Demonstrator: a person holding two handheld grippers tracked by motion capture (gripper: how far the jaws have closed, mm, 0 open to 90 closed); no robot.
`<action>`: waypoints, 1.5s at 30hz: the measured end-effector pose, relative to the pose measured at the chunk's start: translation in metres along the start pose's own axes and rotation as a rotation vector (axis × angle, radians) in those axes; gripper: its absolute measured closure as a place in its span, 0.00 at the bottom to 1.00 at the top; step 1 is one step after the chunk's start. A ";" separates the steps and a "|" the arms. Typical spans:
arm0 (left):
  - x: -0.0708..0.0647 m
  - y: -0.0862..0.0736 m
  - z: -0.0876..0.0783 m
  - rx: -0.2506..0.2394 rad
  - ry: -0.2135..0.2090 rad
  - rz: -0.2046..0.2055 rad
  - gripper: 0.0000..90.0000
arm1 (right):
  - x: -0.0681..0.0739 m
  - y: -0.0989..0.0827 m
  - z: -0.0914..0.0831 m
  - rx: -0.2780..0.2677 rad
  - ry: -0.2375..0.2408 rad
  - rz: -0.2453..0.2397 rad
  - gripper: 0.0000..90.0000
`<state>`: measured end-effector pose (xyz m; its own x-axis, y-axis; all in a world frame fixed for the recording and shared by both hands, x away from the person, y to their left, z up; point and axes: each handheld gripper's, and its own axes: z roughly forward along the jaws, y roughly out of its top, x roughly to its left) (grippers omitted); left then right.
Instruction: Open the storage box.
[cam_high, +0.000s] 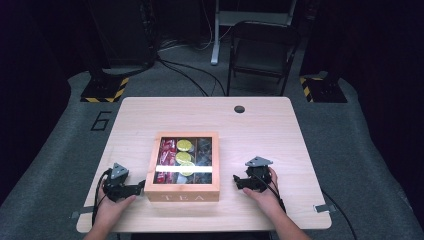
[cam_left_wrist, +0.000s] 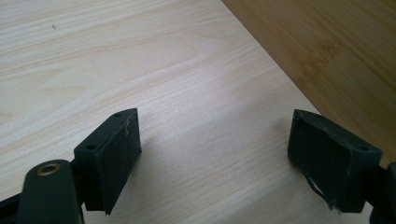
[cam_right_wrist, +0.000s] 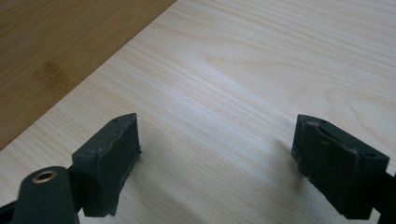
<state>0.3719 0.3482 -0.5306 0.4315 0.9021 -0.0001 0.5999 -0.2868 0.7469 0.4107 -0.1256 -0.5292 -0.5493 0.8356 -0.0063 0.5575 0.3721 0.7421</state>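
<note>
A wooden tea box (cam_high: 182, 167) with a clear lid and the word TEA on its front stands near the front of the table; red packets, yellow-green rounds and dark packets show through the lid. My left gripper (cam_high: 141, 188) rests on the table just left of the box, open and empty. In the left gripper view the gripper (cam_left_wrist: 215, 149) faces bare tabletop, with the box's side wall (cam_left_wrist: 327, 46) at the upper right. My right gripper (cam_high: 235, 181) lies right of the box, open and empty. In the right gripper view the gripper (cam_right_wrist: 215, 151) has the box wall (cam_right_wrist: 60, 51) at the upper left.
The light wooden table (cam_high: 260, 135) has a round cable hole (cam_high: 239, 109) at its far edge. A folding chair (cam_high: 262, 52) and stand bases with yellow-black tape (cam_high: 105, 90) are on the floor beyond the table.
</note>
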 end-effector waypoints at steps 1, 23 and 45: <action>0.000 0.000 0.000 0.000 0.000 0.000 0.19 | 0.000 0.000 0.000 0.000 0.000 0.000 0.16; 0.000 0.001 0.000 0.006 -0.002 -0.011 0.18 | 0.002 0.000 -0.001 0.004 0.023 -0.009 0.17; 0.007 0.003 -0.008 0.007 -0.005 -0.110 0.35 | 0.000 0.003 -0.008 0.023 0.045 0.014 0.38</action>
<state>0.3711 0.3565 -0.5229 0.3663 0.9266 -0.0852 0.6483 -0.1884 0.7377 0.4079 -0.1278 -0.5216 -0.5682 0.8222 0.0349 0.5796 0.3697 0.7262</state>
